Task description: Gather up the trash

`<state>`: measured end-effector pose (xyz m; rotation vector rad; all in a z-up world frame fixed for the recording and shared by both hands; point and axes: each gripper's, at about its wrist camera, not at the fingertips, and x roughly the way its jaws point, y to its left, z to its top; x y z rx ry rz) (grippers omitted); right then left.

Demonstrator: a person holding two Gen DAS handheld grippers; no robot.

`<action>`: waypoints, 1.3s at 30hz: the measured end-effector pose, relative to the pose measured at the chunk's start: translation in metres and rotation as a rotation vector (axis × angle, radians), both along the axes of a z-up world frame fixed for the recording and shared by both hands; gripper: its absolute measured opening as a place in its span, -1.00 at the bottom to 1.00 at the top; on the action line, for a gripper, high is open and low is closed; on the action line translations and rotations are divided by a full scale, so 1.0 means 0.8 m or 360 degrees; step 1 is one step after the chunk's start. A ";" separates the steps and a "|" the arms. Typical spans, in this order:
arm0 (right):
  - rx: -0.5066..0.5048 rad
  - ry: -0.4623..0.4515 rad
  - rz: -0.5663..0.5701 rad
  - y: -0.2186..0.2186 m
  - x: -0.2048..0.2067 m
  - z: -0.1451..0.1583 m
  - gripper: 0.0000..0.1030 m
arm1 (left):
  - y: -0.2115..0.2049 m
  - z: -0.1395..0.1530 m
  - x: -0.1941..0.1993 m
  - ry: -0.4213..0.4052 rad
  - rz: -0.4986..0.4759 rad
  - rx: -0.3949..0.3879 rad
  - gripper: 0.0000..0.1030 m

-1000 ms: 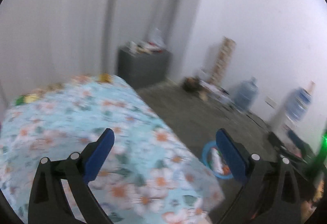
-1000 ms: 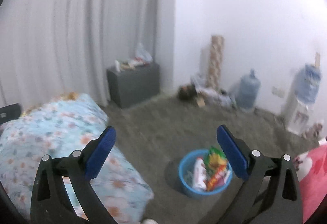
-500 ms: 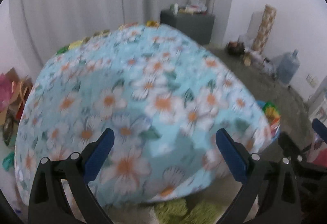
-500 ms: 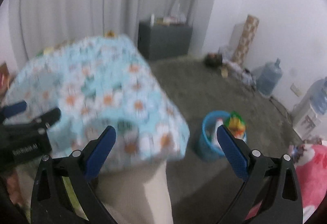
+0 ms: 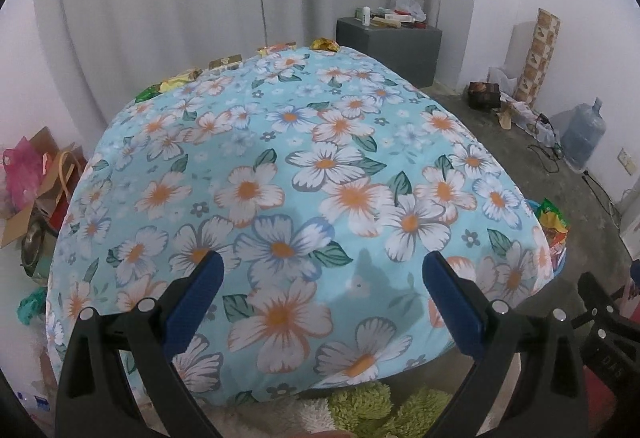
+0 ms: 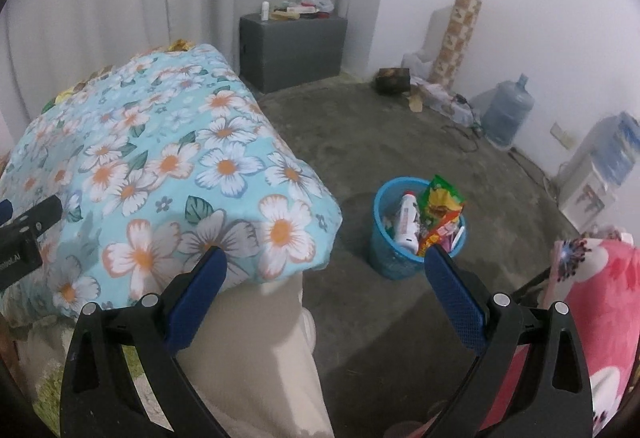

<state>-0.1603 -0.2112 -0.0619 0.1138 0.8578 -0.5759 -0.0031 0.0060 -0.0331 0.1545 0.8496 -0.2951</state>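
A blue mesh trash basket [image 6: 382,258] stands on the floor right of the table, holding a white bottle [image 6: 407,224] and bright snack wrappers [image 6: 439,206]. Its edge shows past the table in the left wrist view, as wrappers [image 5: 552,222]. Several wrappers lie along the far edge of the floral tablecloth [image 5: 300,174]: a gold one [image 5: 325,45], a yellow one [image 5: 180,80], a green one [image 5: 146,93]. My left gripper [image 5: 322,302] hangs open over the near part of the cloth, empty. My right gripper [image 6: 324,294] is open and empty, above the table's near right corner, left of the basket.
A grey cabinet [image 6: 292,46] with clutter on top stands by the curtain. A water jug [image 6: 507,114], a patterned roll [image 6: 456,38] and cables lie along the right wall. Bags and cardboard [image 5: 36,182] sit left of the table. A pink floral blanket [image 6: 600,322] is near right.
Both views swung from the room's far corner down and left onto the table. The left gripper came over the cloth; the right view now shows the table corner and basket closer.
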 end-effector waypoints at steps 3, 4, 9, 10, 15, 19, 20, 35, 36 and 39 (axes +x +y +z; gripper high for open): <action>-0.0011 0.0007 0.0010 0.001 -0.001 -0.001 0.84 | 0.002 0.001 -0.001 -0.0001 0.0008 0.0003 0.89; -0.0013 0.0005 0.0012 0.001 -0.001 -0.001 0.84 | 0.002 0.001 -0.001 -0.0001 0.0009 0.0005 0.89; -0.0043 -0.0001 0.0013 0.000 -0.004 0.002 0.84 | 0.002 0.002 -0.002 -0.0003 0.0008 0.0005 0.89; -0.0041 -0.0003 0.0010 -0.001 -0.004 0.003 0.84 | 0.002 0.002 -0.003 -0.0004 0.0007 0.0005 0.89; -0.0037 -0.0010 0.0003 -0.001 -0.007 0.004 0.84 | 0.001 0.003 -0.005 -0.0001 0.0003 0.0009 0.89; -0.0036 -0.0007 0.0007 -0.002 -0.007 0.005 0.84 | -0.001 0.005 -0.008 -0.0004 -0.0017 0.0017 0.89; -0.0037 -0.0005 0.0007 -0.002 -0.008 0.005 0.84 | -0.001 0.005 -0.009 -0.0004 -0.0023 0.0019 0.89; -0.0043 -0.0007 -0.0019 -0.005 -0.014 0.007 0.84 | -0.008 0.000 -0.009 0.0020 -0.0071 0.0050 0.89; -0.0041 -0.0008 -0.0018 -0.005 -0.014 0.007 0.84 | -0.008 0.000 -0.010 0.0019 -0.0070 0.0049 0.89; -0.0043 -0.0011 -0.0027 -0.006 -0.016 0.007 0.84 | -0.009 0.000 -0.011 0.0017 -0.0075 0.0051 0.89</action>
